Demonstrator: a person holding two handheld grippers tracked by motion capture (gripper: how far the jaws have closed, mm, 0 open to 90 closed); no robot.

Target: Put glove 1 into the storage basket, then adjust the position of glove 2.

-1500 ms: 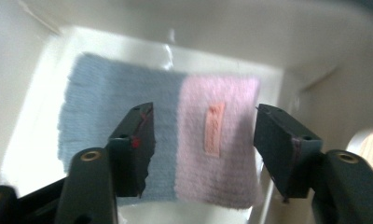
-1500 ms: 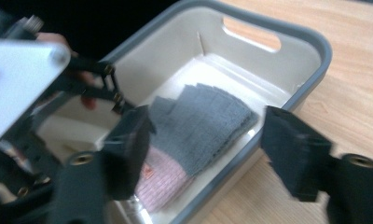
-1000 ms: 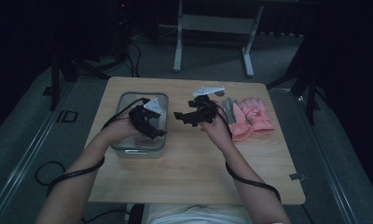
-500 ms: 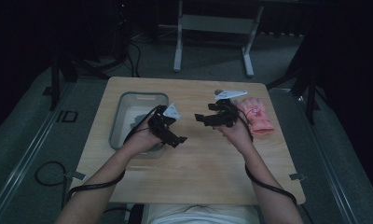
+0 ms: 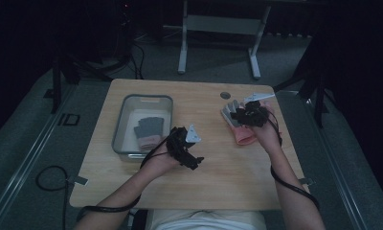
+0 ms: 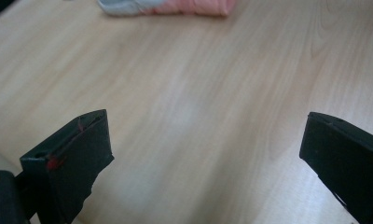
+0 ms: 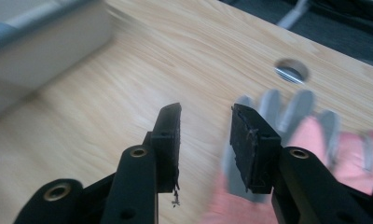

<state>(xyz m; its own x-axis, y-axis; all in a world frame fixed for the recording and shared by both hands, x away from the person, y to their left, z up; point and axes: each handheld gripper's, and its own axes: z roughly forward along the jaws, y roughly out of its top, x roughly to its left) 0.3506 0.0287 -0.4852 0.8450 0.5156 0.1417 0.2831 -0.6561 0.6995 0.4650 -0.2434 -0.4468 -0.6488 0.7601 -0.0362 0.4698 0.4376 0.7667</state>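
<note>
- My right gripper (image 7: 204,140) has just been narrowing its jaws; nothing sits between them yet, the pink glove (image 7: 315,154) just beyond, ready for pickup.
- My left gripper (image 6: 203,158) gapes empty over bare table (image 6: 198,93).
- One glove (image 5: 147,130) already lies in the tray (image 5: 118,125) behind it.

Two black hand-held grippers, each topped by a pale grey three-cornered plate, trail black cables back along the person's bare forearms; a white garment shows at the table's near edge. The left gripper (image 5: 195,161) has broad, blocky black jaws, one with chipped edges and flecks of red. The right gripper (image 7: 205,140) has slim black arms pinned with brass-coloured rivets, and flat black pads, scuffed and frayed at their lower edges, on its jaws. A cable from the left arm loops off the table's near corner.
</note>
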